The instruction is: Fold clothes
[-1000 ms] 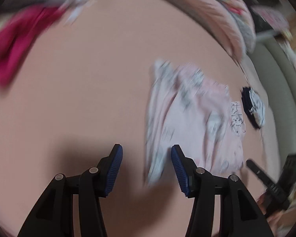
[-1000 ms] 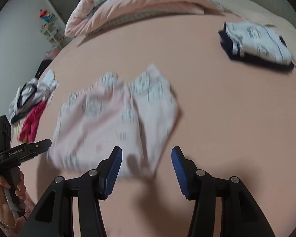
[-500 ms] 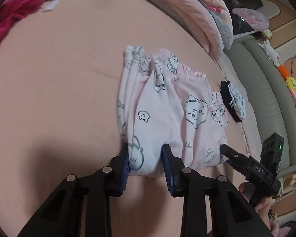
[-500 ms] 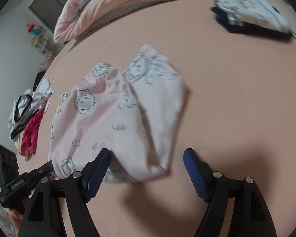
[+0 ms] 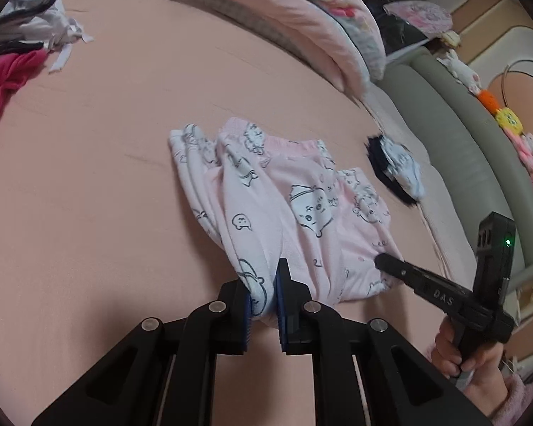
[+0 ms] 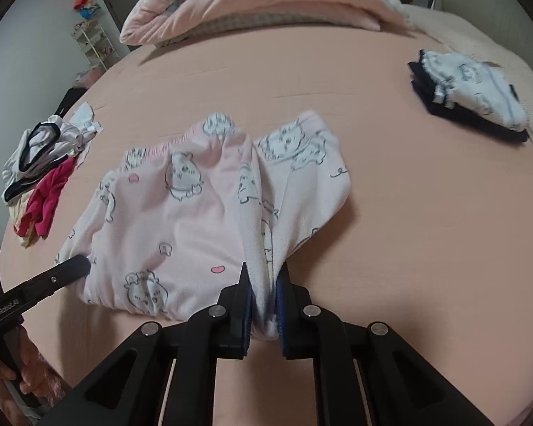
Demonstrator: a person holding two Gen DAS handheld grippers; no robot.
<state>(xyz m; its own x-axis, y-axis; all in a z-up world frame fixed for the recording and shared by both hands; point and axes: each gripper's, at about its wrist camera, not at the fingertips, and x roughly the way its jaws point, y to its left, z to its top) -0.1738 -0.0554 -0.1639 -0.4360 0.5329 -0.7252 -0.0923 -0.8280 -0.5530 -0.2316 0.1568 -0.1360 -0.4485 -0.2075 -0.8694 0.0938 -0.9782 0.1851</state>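
Tools [image 5: 263, 301] [image 6: 264, 305] pinch pink shorts [image 6: 181, 213]; folded stack [image 6: 472, 96] lies well apart.

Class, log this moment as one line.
left gripper: shut on pink pyjama shorts | right gripper: shut on shorts | folded stack: apart on bed

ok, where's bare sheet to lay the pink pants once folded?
Widest bare patch: between the pink pants and the rolled duvet at the far edge. Also bare: the strip between the pants and the folded stack. Crowded: the unfolded pile on the far left. Both the left gripper and right gripper pinch the pants' near edge.
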